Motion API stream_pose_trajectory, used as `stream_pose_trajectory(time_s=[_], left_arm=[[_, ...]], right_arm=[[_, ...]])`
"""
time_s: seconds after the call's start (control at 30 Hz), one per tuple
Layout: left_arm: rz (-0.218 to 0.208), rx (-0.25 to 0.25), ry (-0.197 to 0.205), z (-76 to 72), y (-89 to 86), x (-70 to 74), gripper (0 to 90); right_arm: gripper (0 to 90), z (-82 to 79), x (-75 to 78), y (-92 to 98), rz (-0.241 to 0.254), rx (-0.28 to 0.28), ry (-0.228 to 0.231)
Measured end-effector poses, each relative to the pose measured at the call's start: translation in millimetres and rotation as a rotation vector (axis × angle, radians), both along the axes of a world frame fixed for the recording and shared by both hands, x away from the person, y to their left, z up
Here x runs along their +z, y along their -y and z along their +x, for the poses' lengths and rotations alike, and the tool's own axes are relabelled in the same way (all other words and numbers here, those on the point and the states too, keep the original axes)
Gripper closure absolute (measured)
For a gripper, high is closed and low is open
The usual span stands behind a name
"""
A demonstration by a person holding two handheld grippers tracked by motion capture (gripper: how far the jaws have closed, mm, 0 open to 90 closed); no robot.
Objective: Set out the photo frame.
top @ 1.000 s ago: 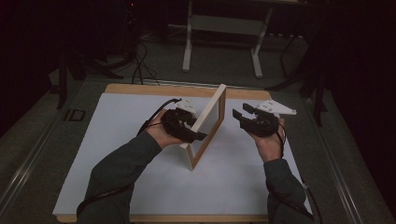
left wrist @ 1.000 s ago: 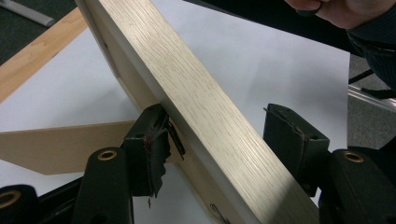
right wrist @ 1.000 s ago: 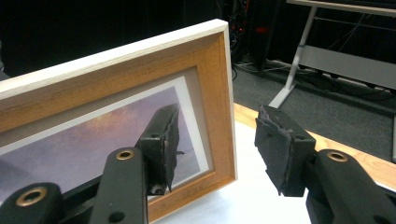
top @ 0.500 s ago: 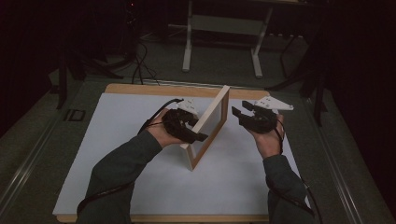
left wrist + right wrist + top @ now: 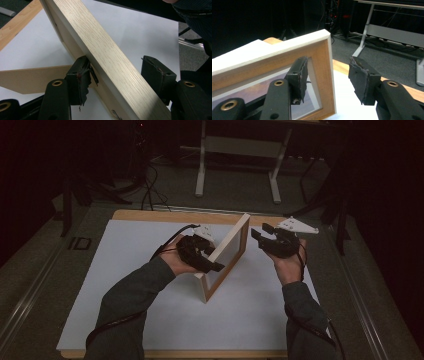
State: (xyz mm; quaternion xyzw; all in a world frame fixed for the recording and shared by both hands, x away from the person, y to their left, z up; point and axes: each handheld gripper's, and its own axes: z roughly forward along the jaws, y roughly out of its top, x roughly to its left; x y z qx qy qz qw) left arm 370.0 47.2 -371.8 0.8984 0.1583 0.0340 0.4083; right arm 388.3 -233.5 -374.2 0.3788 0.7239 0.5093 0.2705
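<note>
A white sheet [image 5: 150,285] is covering most of the wooden surface [image 5: 150,215], and beyond the far edge a light metal stand [image 5: 237,150] is standing on the dark floor, well apart from the work. Nothing is lying between the two hands and the picture frame [image 5: 225,257], which is standing on edge near the middle of the sheet, leaning a little, its length running from the near side towards the far right.

The left gripper [image 5: 212,265] is reaching in from the frame's left side, its jaws straddling the near upright edge. In the left gripper view the frame [image 5: 110,65] is passing between the jaws: the left pad is touching the back beside a small metal clip [image 5: 93,75], while the right pad is standing just clear of the light wood face, so the jaws are part open and not pinching.

The right gripper [image 5: 260,236] is hovering just beside the frame's far top corner, jaws apart and holding nothing. The right gripper view is showing what the high view hides: the frame's glazed front [image 5: 252,95] with its white outer rim, the left jaw in front of it and the right jaw past the corner.
</note>
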Motion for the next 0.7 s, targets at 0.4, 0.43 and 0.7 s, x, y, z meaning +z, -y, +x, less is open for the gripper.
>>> stream_pose_trajectory(time_s=[0.4, 0.43, 0.7], left_arm=[[0.018, -0.03, 0.014, -2.7, 7.8, 1.4, 41.6], [0.015, -0.031, 0.013, -3.1, 8.3, 1.2, 41.6], [0.009, -0.029, 0.014, -3.6, 5.8, 0.8, 41.6]], right_arm=[[48.1, 15.9, 16.2, -8.8, 0.033, -0.015, -0.001], [48.0, 18.0, 17.5, -9.8, 0.034, -0.019, -0.003], [47.9, 29.8, 21.1, -17.2, 0.056, -0.024, -0.038]])
